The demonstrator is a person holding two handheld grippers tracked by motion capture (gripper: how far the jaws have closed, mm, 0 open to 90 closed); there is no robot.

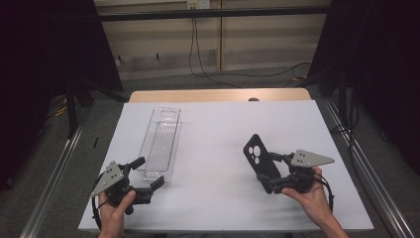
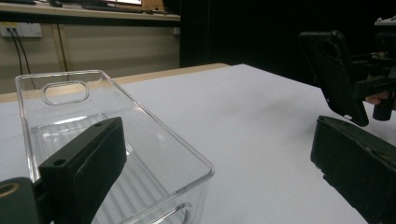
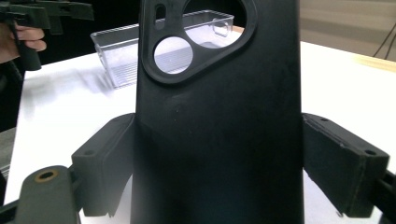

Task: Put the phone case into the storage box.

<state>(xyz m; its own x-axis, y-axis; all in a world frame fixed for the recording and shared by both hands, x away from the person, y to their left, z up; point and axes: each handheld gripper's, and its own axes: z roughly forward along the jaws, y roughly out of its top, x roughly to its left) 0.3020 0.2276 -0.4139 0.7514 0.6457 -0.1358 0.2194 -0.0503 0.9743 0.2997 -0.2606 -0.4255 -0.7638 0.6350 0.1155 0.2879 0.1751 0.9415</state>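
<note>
Right hand-held gripper (image 1: 267,174) clamps the black phone case (image 1: 258,157).

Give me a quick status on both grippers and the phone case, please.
Right gripper shut on black phone case, held upright off the table. Left gripper open, empty, beside clear plastic bin. Nothing between case and bin.

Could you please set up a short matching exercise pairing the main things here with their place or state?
Things:
1. phone case
2. clear tray
3. left gripper
4. sheet

States:
A. open, holding nothing, beside the tray's near end
B. white, spread over the table
C. black, clamped between the right gripper's jaws
D. see-through, empty, lying on the left part of the sheet

Pairs: 1-C, 2-D, 3-A, 4-B
</note>
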